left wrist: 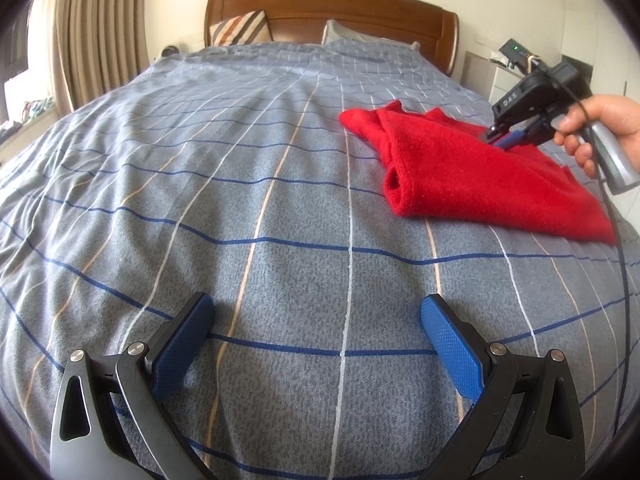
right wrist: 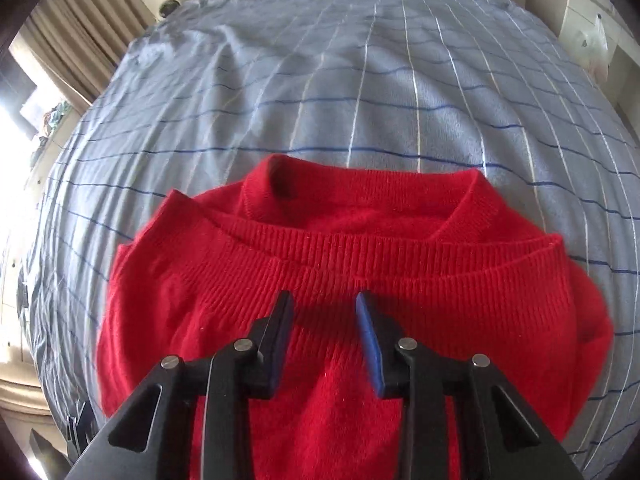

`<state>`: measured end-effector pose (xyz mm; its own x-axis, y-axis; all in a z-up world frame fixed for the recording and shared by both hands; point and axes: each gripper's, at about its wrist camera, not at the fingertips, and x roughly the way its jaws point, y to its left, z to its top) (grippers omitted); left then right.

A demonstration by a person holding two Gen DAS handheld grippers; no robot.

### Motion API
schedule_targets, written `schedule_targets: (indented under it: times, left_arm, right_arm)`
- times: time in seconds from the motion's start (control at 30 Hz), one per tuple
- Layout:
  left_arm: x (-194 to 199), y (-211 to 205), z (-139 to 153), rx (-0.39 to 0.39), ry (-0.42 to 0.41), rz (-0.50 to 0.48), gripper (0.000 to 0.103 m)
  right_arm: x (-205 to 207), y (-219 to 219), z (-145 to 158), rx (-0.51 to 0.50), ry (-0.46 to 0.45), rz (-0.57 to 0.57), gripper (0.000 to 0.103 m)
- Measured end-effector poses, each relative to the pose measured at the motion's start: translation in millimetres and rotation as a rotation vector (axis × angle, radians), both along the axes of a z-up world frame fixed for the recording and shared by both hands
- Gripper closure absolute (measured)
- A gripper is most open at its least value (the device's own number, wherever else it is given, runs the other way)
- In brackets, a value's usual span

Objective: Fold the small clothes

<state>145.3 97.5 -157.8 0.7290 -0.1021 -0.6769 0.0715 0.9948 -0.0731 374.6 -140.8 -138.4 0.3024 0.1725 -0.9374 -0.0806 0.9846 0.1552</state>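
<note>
A small red knitted sweater (left wrist: 472,176) lies folded on the bed at the right. In the right wrist view the sweater (right wrist: 320,264) fills the lower half, its ribbed hem folded up near the collar. My right gripper (right wrist: 323,308) is open just above the folded fabric, with nothing between its pads. From the left wrist view the right gripper (left wrist: 502,138) sits at the sweater's far right edge, held by a hand. My left gripper (left wrist: 316,312) is wide open and empty over bare bedspread, well to the left of the sweater.
The bed has a grey-blue checked bedspread (left wrist: 240,160), a wooden headboard (left wrist: 332,12) and pillows (left wrist: 240,28) at the far end. Curtains (left wrist: 84,36) hang at the left. A white nightstand (left wrist: 504,76) stands at the right.
</note>
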Motion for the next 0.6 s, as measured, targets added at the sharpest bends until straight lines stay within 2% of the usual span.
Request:
schedule_targets:
  times: [0.03, 0.07, 0.1, 0.27, 0.4, 0.47, 0.5, 0.57, 0.6]
  left_arm:
    - [0, 0, 0, -0.003, -0.001, -0.001, 0.001]
    - [0, 1, -1, -0.005, -0.001, -0.001, 0.001]
    - [0, 1, -1, -0.006, -0.002, -0.001, 0.001]
    - [1, 1, -1, -0.005, -0.003, -0.001, 0.001]
    - [0, 1, -1, -0.006, -0.003, -0.001, 0.001]
    - [1, 1, -1, -0.006, -0.003, -0.001, 0.001]
    - [0, 1, -1, -0.007, -0.004, -0.002, 0.001]
    - [0, 1, -1, -0.007, -0.004, -0.002, 0.001]
    - [0, 1, -1, -0.007, -0.004, -0.002, 0.001]
  right_arm:
    - [0, 5, -3, -0.021, -0.002, 0.011, 0.074]
    - [0, 9, -2, -0.056, -0.017, 0.027, 0.082]
    - [0, 12, 2, -0.078, -0.039, 0.039, 0.1]
    - [-1, 7, 26, -0.072, -0.136, 0.027, 0.1]
    - [5, 9, 13, -0.09, -0.147, 0.014, 0.1]
    - [7, 6, -1, -0.042, -0.113, 0.009, 0.099]
    - [4, 1, -1, -0.014, -0.127, 0.001, 0.097]
    - [2, -12, 9, 0.087, -0.146, -0.006, 0.083]
    - [0, -19, 18, 0.131, -0.164, -0.01, 0.069]
